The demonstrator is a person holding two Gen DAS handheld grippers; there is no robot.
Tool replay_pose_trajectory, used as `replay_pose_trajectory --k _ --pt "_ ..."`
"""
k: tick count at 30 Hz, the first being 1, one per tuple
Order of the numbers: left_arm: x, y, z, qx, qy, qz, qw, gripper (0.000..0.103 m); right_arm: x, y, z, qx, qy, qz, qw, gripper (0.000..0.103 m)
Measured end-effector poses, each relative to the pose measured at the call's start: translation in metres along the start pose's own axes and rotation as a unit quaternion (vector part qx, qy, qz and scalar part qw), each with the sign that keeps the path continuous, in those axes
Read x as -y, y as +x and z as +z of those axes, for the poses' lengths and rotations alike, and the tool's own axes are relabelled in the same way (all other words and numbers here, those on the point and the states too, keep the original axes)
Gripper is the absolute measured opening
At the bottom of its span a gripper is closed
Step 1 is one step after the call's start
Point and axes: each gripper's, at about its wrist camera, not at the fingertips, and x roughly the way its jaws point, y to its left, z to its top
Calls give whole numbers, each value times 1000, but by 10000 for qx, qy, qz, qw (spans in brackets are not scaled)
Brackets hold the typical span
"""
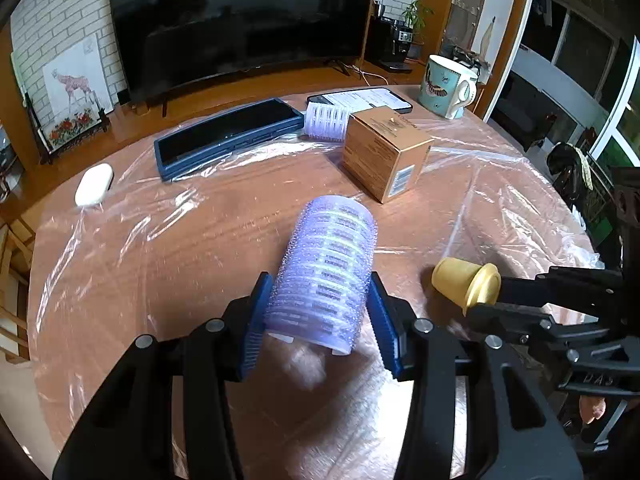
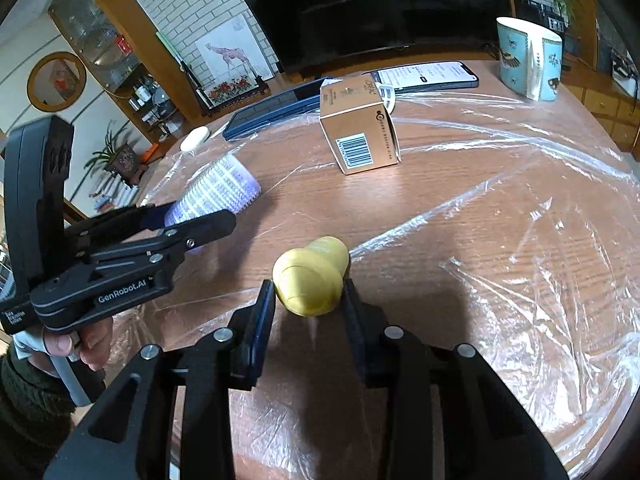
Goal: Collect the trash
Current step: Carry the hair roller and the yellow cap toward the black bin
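Plastic film (image 1: 480, 184) sheeting the round wooden table (image 1: 224, 240) could snag. Left gripper (image 1: 320, 312) clamps the purple mesh hair roller (image 1: 326, 268) mid-table; right gripper (image 2: 310, 292) clamps the small yellow plastic cap (image 2: 310, 276), seemingly lifted, nearer right. Either may slip.

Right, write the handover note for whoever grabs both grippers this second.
Left gripper: shut on the purple hair roller, held above the table.
Right gripper: shut on the yellow cap, also lifted clear of the table.
Still on the table: cardboard box, a second white roller behind it, blue case, phone, mug, small white case, all on or beside the loose plastic wrap.
Done: two items picked up.
Left: drop both in a bin, which is not in view, then probably the box and the wrap.
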Motion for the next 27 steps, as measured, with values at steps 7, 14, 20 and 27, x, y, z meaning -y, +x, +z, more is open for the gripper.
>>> replay_pose_trajectory --k 7,14,20,27 --pt "7 -14 -11 64 -89 -40 9999 49 4 -8 0 83 37 144 9999 34" --pt "15 -23 -22 82 -162 -58 9998 49 5 -20 -6 114 -66 238 9996 34" --pt "20 -31 -31 111 -223 -43 9997 49 5 -31 -15 116 -161 243 9995 34" --pt "33 -42 -40 193 -257 7 9995 49 9 -45 -24 105 -250 243 9993 34"
